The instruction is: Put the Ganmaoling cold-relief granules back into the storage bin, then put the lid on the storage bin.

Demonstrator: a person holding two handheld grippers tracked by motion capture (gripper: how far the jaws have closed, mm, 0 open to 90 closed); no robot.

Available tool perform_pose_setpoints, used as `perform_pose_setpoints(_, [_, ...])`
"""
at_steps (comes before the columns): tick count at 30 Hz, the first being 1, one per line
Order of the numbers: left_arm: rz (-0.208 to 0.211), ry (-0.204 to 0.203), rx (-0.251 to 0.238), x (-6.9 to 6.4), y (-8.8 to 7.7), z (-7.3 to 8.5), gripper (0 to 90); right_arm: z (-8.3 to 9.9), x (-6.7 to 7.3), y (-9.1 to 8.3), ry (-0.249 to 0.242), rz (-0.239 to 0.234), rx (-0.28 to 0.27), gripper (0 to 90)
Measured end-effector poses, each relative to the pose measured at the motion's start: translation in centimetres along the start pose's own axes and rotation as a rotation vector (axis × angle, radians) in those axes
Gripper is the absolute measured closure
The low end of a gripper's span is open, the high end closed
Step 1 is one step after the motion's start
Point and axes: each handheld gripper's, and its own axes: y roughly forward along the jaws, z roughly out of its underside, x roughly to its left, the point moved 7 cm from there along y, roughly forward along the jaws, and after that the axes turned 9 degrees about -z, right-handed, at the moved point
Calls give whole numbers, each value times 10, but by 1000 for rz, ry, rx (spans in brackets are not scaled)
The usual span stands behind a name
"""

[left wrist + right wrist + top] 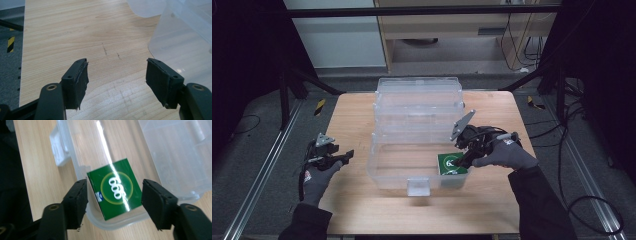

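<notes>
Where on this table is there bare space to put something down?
Bare wood lies left of the clear box, around the left gripper, along the table's near edge, and in a narrower strip right of the box. Inside the box, the left floor is free; its right corner is crowded by the green packet and the right gripper.

A light wooden table with a pale grain [357, 200] carries the scene, standing on a grey floor between dark frame rails. Directly on it rests a clear plastic storage box with its hinged lid thrown open towards the far edge [419, 117], taking up the middle of the tabletop. A small translucent latch [418, 186] sticks out at the box's near wall. The bare wood to the left of the box shows a few faint dark scuffs [105, 48], possibly scratches.
</notes>
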Motion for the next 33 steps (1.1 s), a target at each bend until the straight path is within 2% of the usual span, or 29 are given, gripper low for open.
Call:
perform_pose_setpoints(5, [-2, -2, -5, 0, -1, -1, 333, -1, 11, 7, -5, -21, -18, 414])
perform_pose_setpoints(8, [-2, 1, -9, 0, -2, -2, 333, -1, 16, 15, -19, -16, -4, 434])
perform_pose_setpoints(11, [-1, 0, -11, 0, -2, -2, 333, -3, 21, 22, -16, -43, -16, 470])
perform_pose_setpoints(14, [-1, -1, -15, 0, -3, -3, 334, -5, 22, 31, -29, -36, -1, 493])
perform_pose_setpoints(19, [-3, 1, -18, 1, -4, -4, 335, -14, 25, 35, -50, -32, -39, 503])
perform_pose_setpoints(24, [0, -2, -23, 1, -5, -5, 343, -21, 29, 47, -67, -36, -42, 517])
perform_pose_setpoints(27, [-1, -4, -21, 2, -6, -5, 366, -23, 30, 52, -60, -50, -35, 527])
perform_pose_setpoints(33, [3, 5, -22, 0, -9, -6, 449, -28, 35, 62, -88, -71, -11, 550])
